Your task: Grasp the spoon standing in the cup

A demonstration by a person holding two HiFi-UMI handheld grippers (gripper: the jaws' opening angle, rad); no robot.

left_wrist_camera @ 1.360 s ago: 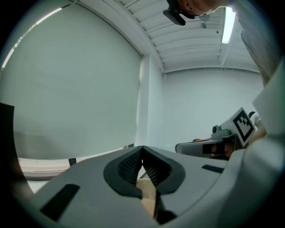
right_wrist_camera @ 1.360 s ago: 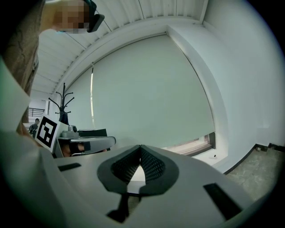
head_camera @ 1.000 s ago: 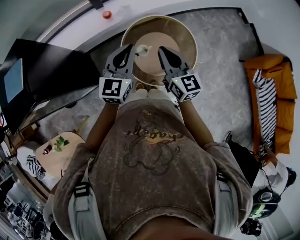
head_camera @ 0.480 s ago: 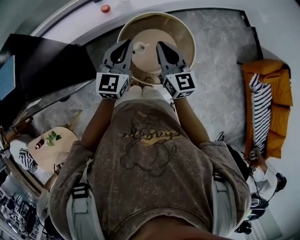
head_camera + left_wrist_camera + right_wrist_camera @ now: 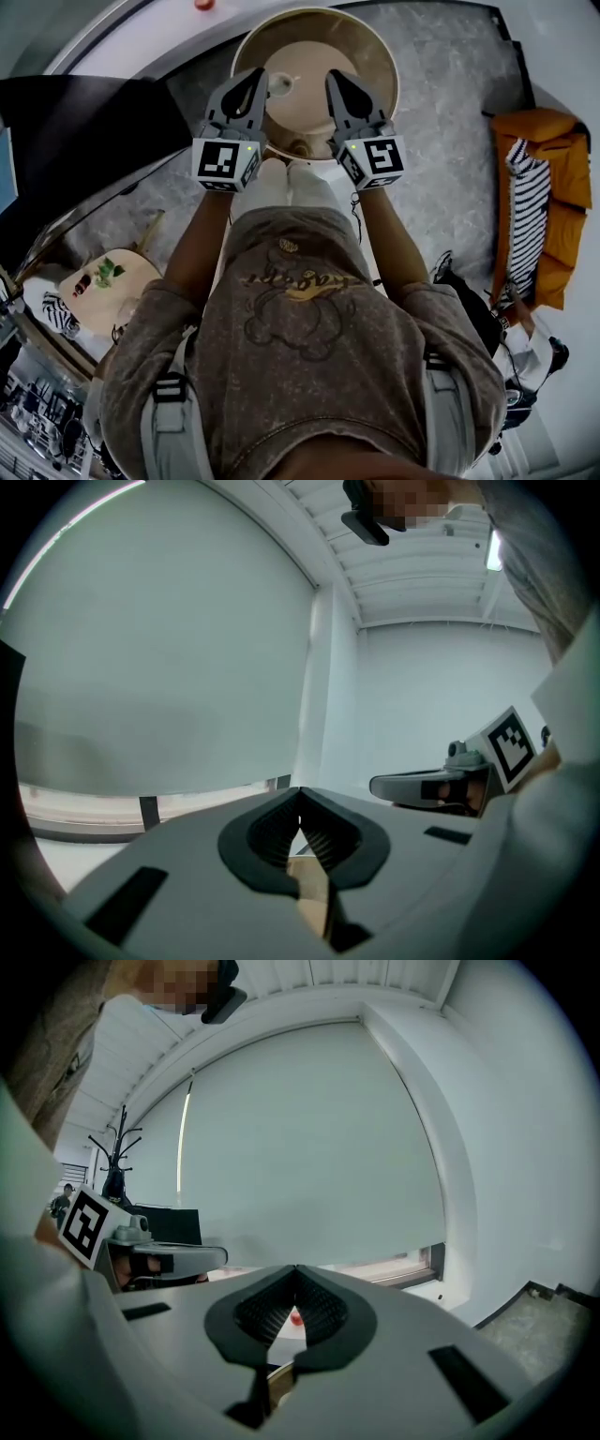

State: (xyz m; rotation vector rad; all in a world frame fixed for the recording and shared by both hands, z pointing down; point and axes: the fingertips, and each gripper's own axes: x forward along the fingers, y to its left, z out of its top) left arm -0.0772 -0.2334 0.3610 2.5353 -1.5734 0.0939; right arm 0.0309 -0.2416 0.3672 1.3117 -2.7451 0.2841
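"Over on the round desk (image 5: 370,56), where's the cup?"

"Near the middle. From above, the white cup (image 5: 280,84) sits between the two gripper tips. The left gripper (image 5: 255,77) is just beside it and the right gripper (image 5: 334,77) is a little further off. Both point away from the person, roughly level."

"Which way does the spoon point?"

"I can't tell. Looking almost straight down, it's too small to pick out from the cup, so I can't give its lean or long axis."

"And the jaws?"

"The left jaws are closed tip to tip with nothing between them. The right jaws are the same. A small red thing (image 5: 298,1316) shows through the gap behind their tips, well beyond them."
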